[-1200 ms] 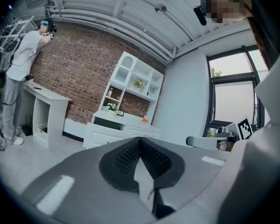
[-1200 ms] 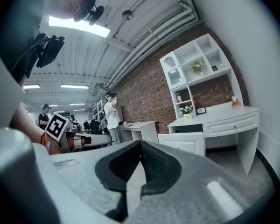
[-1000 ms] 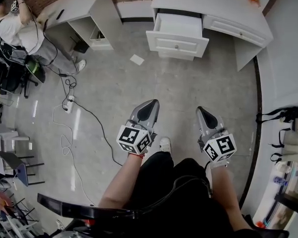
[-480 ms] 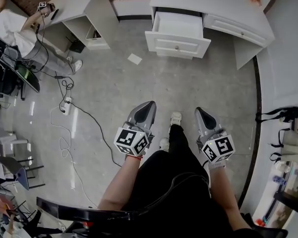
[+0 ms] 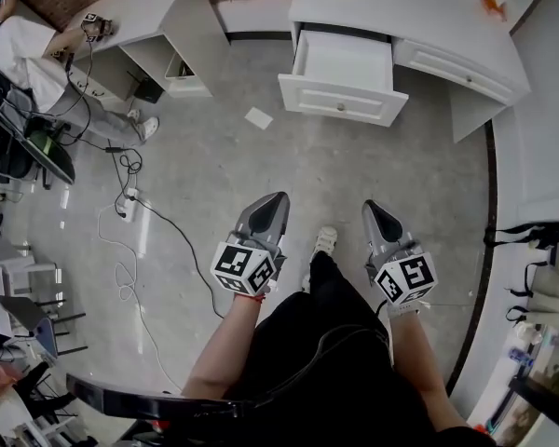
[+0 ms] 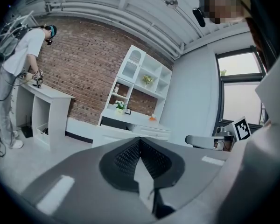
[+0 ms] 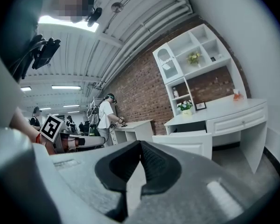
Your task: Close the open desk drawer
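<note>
A white desk [image 5: 419, 7] stands against the far wall, with its left drawer [image 5: 343, 82] pulled out; the drawer [image 7: 184, 143] also shows in the right gripper view. My left gripper [image 5: 276, 199] and right gripper [image 5: 373, 209] hang side by side over the grey floor, well short of the drawer. Each has its jaws closed together with nothing between them, as the left gripper [image 6: 140, 141] and right gripper [image 7: 141, 144] show in their own views. My legs and a white shoe [image 5: 324, 241] sit between them.
A second white desk [image 5: 154, 12] stands at the far left with a person [image 5: 23, 49] working at it. Cables and a power strip [image 5: 128, 198] trail over the floor at left. A paper scrap [image 5: 258, 117] lies near the drawer. A white wall [image 5: 540, 110] runs along the right.
The view has shifted forward: the desk and drawer sit slightly lower and to the right. A white shoe has stepped ahead between the grippers. The person at left has bent over the desk.
</note>
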`<state>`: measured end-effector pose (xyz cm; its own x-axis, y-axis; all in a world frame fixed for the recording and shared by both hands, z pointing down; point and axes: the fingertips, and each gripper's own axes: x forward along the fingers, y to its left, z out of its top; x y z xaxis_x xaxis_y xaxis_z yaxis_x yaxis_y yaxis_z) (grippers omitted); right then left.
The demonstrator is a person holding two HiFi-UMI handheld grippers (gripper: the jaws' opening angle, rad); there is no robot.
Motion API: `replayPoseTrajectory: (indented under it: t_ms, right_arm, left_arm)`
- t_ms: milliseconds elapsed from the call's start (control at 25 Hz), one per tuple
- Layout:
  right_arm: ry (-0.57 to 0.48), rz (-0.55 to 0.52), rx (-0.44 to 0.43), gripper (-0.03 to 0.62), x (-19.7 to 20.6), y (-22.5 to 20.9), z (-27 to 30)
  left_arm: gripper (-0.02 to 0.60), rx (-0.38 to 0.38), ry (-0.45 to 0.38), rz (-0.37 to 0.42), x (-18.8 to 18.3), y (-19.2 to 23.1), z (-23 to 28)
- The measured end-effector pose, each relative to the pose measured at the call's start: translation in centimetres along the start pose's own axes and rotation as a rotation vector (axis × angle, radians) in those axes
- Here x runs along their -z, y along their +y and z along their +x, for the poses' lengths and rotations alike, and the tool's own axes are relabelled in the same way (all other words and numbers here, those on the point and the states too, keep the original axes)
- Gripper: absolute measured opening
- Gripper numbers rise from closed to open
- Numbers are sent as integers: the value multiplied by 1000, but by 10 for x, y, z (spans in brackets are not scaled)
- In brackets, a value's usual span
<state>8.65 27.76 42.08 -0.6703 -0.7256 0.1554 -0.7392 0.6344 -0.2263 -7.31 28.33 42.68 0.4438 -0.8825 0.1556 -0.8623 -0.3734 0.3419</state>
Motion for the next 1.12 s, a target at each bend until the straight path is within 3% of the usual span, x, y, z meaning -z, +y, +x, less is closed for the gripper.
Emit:
replayPoseTrajectory:
  t_ms: [680,1120]
  right_arm:
    - [25,6,-25,3,-27,-72,103]
    - [58,12,-40,2,-22,-110,134]
  left_arm:
    - [3,11,22,-6,-37,49,108]
    - [3,14,25,-6,-45,59,164]
